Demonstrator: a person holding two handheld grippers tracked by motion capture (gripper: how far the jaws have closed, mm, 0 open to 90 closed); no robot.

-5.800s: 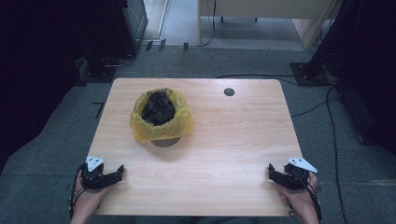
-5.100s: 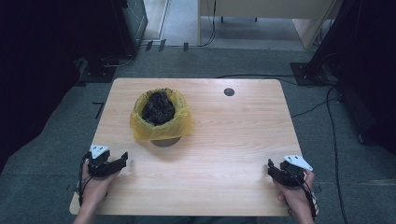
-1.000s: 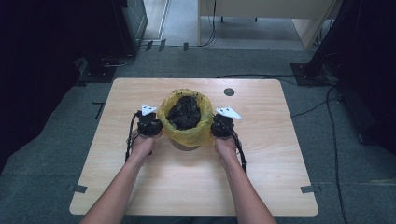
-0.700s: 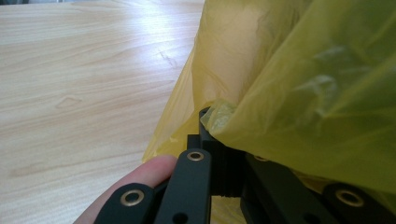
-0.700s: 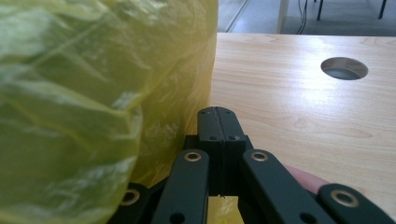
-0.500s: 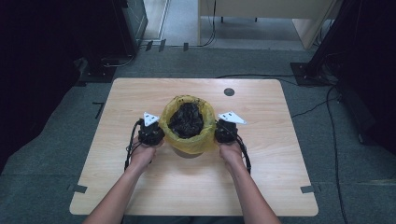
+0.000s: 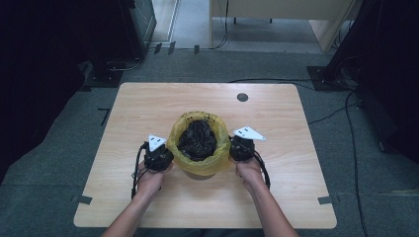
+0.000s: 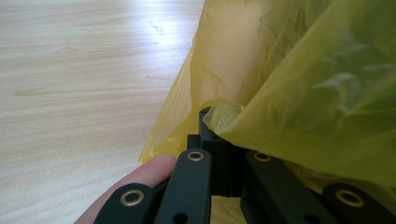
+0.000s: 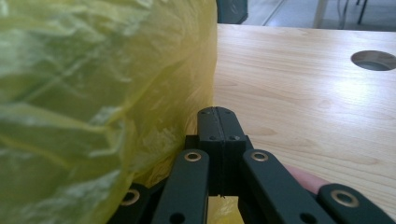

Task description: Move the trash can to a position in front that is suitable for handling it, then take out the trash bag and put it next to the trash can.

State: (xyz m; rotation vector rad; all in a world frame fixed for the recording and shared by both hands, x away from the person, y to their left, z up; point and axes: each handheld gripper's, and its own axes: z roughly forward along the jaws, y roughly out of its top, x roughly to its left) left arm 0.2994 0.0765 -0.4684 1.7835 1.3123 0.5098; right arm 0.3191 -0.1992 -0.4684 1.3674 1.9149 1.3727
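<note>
While both of my forearms enter from the near edge of the surface (image 7: 148, 103), my left gripper (image 7: 159, 157) and right gripper (image 7: 241, 147) flank the yellow bag (image 7: 217, 158), touching its left and right sides. My left fingers (image 8: 212, 140) are clenched, with a fold of yellow film draped over their tips; whether film is pinched between them I cannot tell. My right fingers (image 9: 218, 126) are clenched on nothing, pressed beside the bag wall. Dark material (image 7: 197, 139) fills the bag, which sits at the surface's centre. Farther off, a round hole (image 7: 242, 97) lies near the far edge.
</note>
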